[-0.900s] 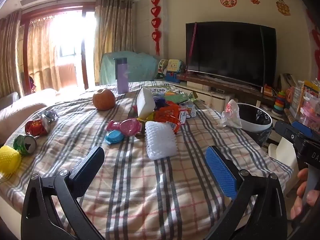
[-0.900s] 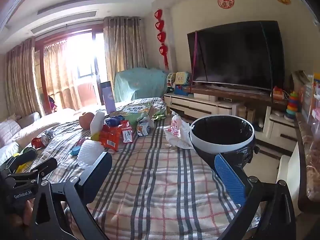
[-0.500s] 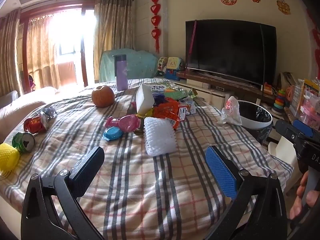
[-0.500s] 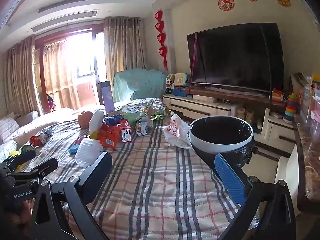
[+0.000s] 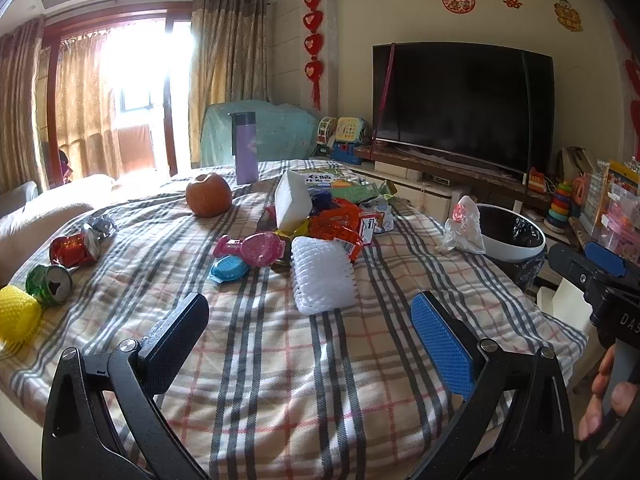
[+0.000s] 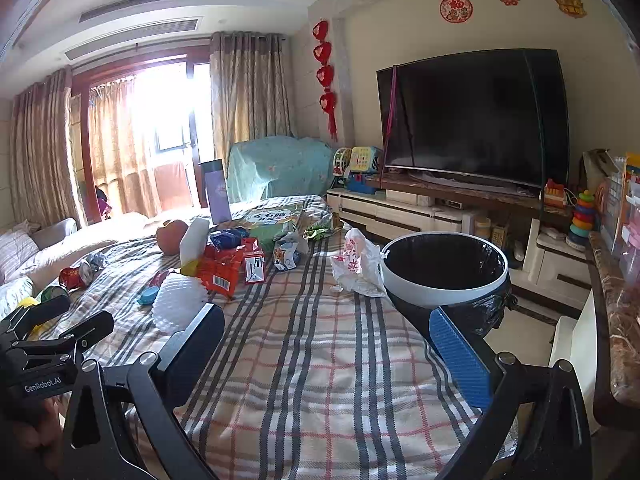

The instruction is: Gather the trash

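Trash lies on a plaid-covered table [image 5: 320,380]: a white foam net [image 5: 322,276], red wrappers [image 5: 338,228], a white block [image 5: 292,200], a pink bottle [image 5: 256,249], crushed red can [image 5: 74,247] and green can [image 5: 50,283], a yellow net [image 5: 14,314], and a white plastic bag [image 5: 464,226]. A black-lined bin with a white rim [image 6: 444,270] stands at the table's right edge. My left gripper [image 5: 310,330] hovers open just short of the foam net. My right gripper [image 6: 326,340] is open over bare cloth, left of the bin, with the bag [image 6: 358,264] ahead.
An apple [image 5: 208,194] and a purple flask [image 5: 245,148] stand at the table's far side. A TV [image 6: 476,116] on a low cabinet lines the right wall, with toys and shelves [image 6: 616,216] nearby. A sofa [image 6: 36,248] is at the left.
Both views shift slightly; the left gripper has drawn a little nearer the foam net and tipped up somewhat. Both grippers stay open and empty.
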`<state>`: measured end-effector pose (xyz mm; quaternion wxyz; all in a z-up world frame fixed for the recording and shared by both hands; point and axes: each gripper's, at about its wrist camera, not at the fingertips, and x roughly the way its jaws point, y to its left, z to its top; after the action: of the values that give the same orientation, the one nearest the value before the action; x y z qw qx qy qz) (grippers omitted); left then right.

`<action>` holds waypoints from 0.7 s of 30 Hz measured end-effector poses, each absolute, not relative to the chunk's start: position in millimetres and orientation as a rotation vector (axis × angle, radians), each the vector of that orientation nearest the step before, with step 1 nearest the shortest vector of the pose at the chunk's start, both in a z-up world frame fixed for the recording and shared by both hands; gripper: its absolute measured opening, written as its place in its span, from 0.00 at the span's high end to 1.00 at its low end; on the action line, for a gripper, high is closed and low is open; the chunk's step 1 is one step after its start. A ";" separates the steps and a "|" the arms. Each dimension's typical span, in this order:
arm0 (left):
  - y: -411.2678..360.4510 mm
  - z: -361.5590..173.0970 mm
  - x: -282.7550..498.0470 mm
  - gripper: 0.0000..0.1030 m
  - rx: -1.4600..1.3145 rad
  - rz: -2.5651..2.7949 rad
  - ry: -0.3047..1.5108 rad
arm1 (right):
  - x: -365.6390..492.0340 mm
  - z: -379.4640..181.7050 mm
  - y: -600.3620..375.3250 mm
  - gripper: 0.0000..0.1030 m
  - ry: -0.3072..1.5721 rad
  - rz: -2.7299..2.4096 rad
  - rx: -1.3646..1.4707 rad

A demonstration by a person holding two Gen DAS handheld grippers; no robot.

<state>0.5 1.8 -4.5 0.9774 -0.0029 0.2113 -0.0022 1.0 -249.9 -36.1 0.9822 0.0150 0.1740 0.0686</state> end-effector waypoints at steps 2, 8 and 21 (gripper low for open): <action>1.7 -4.3 0.3 0.00 -0.005 -0.005 0.425 | 1.5 -36.8 -250.2 0.00 0.350 0.137 0.030; 0.4 -2.8 -0.9 0.00 -0.001 -0.003 0.420 | 1.2 -36.2 -249.8 0.00 0.350 0.140 0.030; -1.0 -1.9 -1.2 0.00 -0.003 -0.010 0.426 | 1.9 -36.5 -249.6 0.00 0.352 0.143 0.029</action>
<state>-1.2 -1.0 -1.9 0.9774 -0.0014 0.2112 -0.0049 1.9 -249.6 -36.5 0.9819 0.0144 0.1748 0.0712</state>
